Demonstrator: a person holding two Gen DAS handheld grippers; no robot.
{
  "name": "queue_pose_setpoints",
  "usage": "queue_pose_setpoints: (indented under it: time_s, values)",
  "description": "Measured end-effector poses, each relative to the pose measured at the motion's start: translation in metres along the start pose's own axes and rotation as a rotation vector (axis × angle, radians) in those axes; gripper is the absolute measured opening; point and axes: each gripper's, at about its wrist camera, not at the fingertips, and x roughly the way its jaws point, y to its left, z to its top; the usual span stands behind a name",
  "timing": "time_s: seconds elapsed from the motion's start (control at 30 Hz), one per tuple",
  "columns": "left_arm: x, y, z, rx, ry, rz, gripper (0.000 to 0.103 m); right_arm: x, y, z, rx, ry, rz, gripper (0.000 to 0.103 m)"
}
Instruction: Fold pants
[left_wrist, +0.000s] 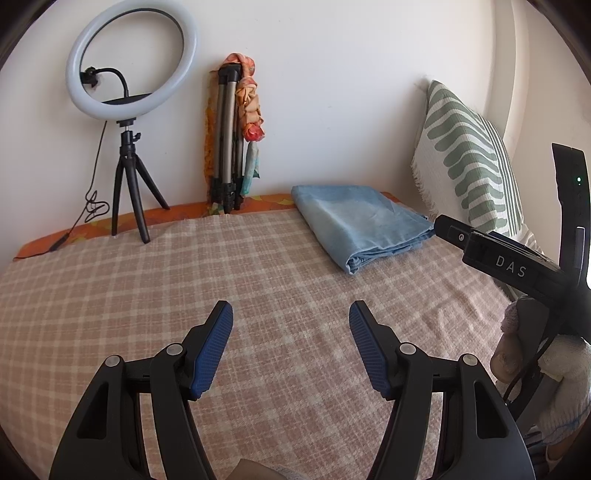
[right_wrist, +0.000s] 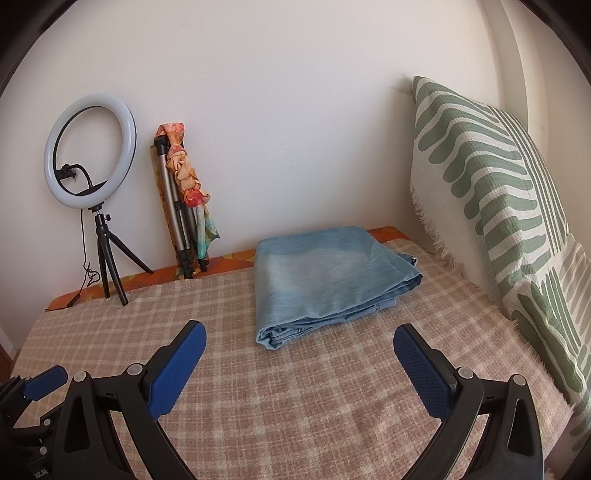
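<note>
Above plaid blanket (right_wrist: 295, 406), both claws agape

The pillow (right_wrist: 491, 206) runs off the right edge; the bed (left_wrist: 110, 295) is cut off below; the pants' (right_wrist: 325, 273) inner layers stay hidden.

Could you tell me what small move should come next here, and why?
Probably none beyond drawing both back: the blue pants already lie folded in a neat stack on the checked blanket, and the left gripper and right gripper are open, holding nothing.

One label reads — "DAS" — on the right hand-held gripper (left_wrist: 511, 262).
</note>
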Motion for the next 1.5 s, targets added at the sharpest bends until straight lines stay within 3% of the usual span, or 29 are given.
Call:
queue_pose_setpoints:
  time_s: [1.5]
  values:
    - [-0.0038,-0.0079,0.0001,0.007,-0.008,0.045,0.065,-0.0081,0.0030,-0.0013,0.015,0.007,0.008,0.103]
